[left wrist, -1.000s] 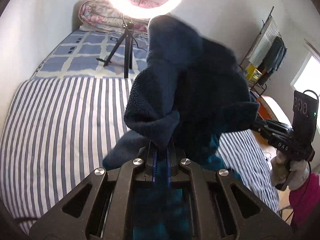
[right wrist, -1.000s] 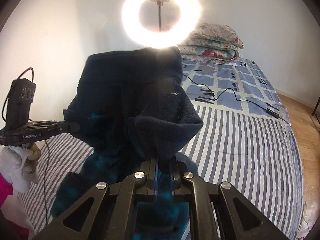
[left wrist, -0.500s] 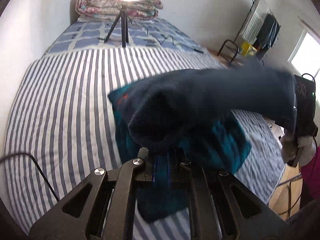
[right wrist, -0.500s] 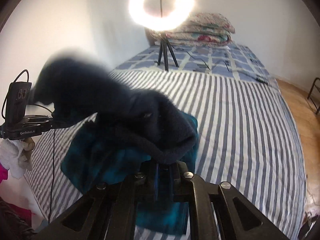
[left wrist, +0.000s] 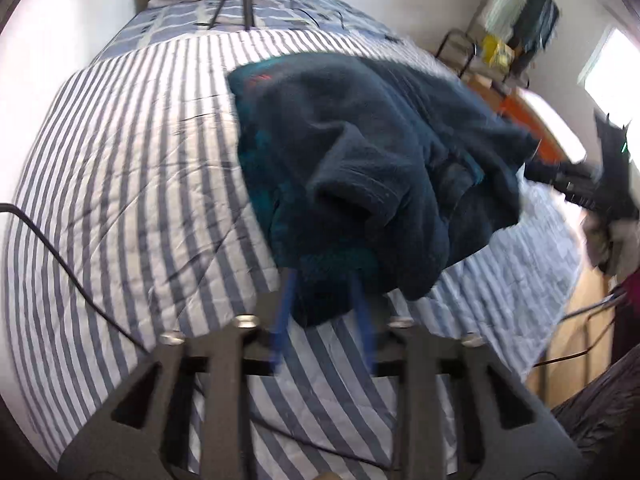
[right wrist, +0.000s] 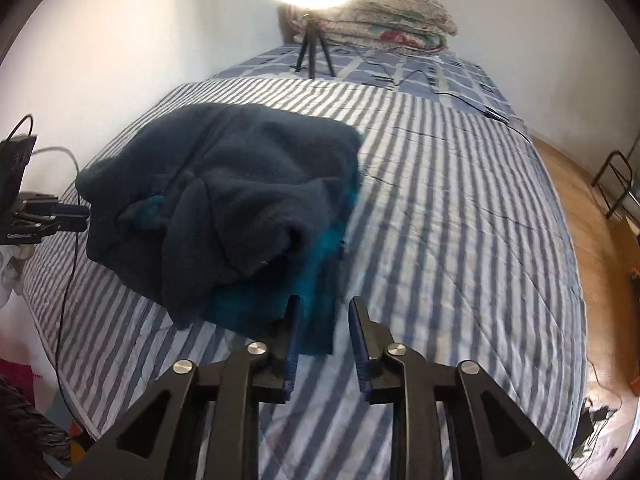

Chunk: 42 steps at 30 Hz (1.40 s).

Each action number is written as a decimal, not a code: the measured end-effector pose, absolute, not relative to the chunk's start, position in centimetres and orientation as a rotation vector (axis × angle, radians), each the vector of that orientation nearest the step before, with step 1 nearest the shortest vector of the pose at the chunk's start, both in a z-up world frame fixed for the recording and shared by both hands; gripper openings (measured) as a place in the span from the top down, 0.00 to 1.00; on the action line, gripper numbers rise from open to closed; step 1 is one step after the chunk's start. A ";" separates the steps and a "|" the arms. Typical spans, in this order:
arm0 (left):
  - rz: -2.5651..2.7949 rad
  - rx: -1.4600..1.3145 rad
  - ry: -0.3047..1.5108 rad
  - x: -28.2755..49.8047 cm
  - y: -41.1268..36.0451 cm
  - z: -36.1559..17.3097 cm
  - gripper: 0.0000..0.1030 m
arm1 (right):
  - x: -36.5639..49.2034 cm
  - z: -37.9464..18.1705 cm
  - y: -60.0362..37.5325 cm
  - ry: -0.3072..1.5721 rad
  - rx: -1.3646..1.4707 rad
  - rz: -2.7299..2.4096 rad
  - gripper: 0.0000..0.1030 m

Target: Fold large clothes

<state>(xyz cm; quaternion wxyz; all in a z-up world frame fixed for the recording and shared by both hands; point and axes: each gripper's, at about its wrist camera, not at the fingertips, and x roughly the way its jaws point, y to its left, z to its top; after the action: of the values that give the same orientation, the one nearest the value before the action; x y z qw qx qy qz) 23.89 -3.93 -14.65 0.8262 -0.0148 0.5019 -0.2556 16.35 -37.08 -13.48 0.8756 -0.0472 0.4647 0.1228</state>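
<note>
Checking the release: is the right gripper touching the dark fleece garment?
Apart. The right wrist view shows the right gripper open, with striped bedcover between its fingers and the garment.

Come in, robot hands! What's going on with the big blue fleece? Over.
Both grippers, left and right, open. Fleece lying bunched on striped bed. Nothing blocking.

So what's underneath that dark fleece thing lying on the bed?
Under the dark fleece garment a teal layer peeks out along its near edge, apparently its own lining. Below that lies the striped quilt. Anything else beneath is covered.
</note>
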 end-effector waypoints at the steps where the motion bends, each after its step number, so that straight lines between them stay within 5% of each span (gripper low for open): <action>1: -0.543 -0.086 1.059 23.9 -3.0 -14.1 0.61 | 15.9 -13.1 -37.7 0.966 -0.065 0.254 0.75; 3: -0.548 -0.204 1.056 24.4 -1.3 -13.2 0.57 | 15.2 -12.1 -39.1 0.952 0.041 0.270 0.66; 5: -0.556 -0.341 1.056 25.2 0.0 -12.5 0.41 | 15.1 -11.1 -40.2 0.931 0.170 0.314 0.50; 8: -0.559 -0.576 1.081 27.2 1.5 -12.4 0.40 | 15.8 -10.6 -40.9 0.923 0.347 0.374 0.30; 15: -0.535 -0.964 1.207 31.1 1.9 -17.1 0.40 | 19.3 -14.4 -39.5 1.028 0.600 0.422 0.29; 19: -0.560 -0.952 1.263 31.4 0.4 -18.4 0.42 | 20.5 -16.5 -37.8 1.062 0.640 0.441 0.36; 22: -0.532 -0.896 1.299 31.4 -0.8 -18.5 0.81 | 21.2 -17.5 -36.6 1.093 0.662 0.470 0.66; 24: -0.521 -0.873 1.281 31.3 -1.2 -17.7 0.86 | 21.5 -17.7 -36.0 1.111 0.678 0.491 0.85; 26: -0.523 -0.817 1.248 31.0 -1.6 -16.1 0.89 | 21.2 -16.9 -35.6 1.102 0.661 0.524 0.91; 32: -0.542 -0.683 1.189 29.4 -2.3 -13.5 0.90 | 19.1 -14.6 -36.7 1.070 0.668 0.615 0.93; 42: -0.447 -0.484 1.269 27.1 -3.9 -19.1 0.90 | 19.1 -21.8 -35.3 1.235 0.571 0.479 0.94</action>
<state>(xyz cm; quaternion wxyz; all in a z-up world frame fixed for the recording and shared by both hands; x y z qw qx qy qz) 27.10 -3.87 -19.07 0.7552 -0.2221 0.5817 -0.2049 19.15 -35.28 -21.82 0.7509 0.2615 0.5654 0.2192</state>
